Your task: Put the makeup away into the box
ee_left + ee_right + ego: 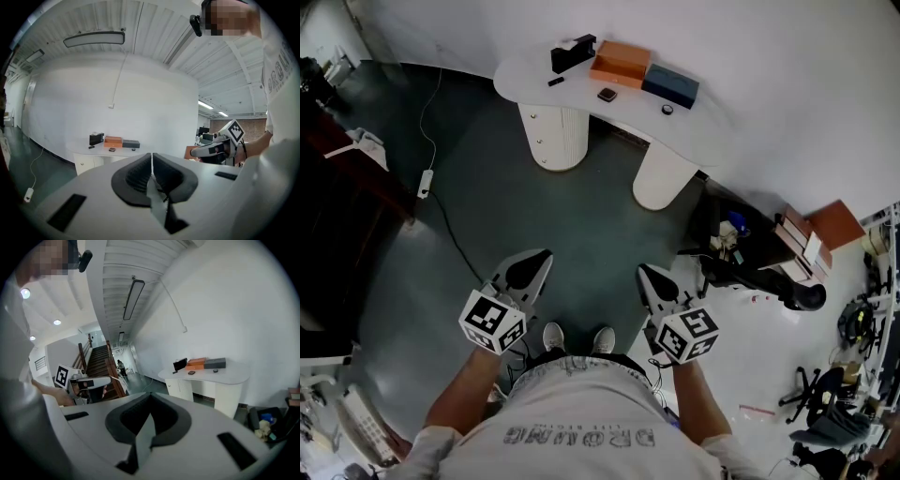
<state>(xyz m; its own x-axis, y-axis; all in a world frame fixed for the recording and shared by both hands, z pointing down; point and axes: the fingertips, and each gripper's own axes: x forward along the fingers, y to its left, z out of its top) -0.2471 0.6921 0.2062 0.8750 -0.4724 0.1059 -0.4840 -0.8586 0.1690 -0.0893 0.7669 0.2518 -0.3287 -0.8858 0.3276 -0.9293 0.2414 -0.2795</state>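
An orange box (pixel 621 64) lies flat on the white table (pixel 517 71). From it, a dark square compact (pixel 607 95) lies at 6 o'clock, a small round pot (pixel 667 110) at 4 o'clock and a slim black stick (pixel 555 82) at 8 o'clock.

The head view looks steeply down from above the person, the table (pixel 525 73) far ahead of the jaws. Each gripper view looks almost level along its own closed jaws, from close behind them, toward that same distant table.

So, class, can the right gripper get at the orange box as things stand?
Probably not: the right gripper, shut, hangs far back, with a stretch of floor between it and the table bearing the orange box. Nothing blocks the way; it needs carrying closer.
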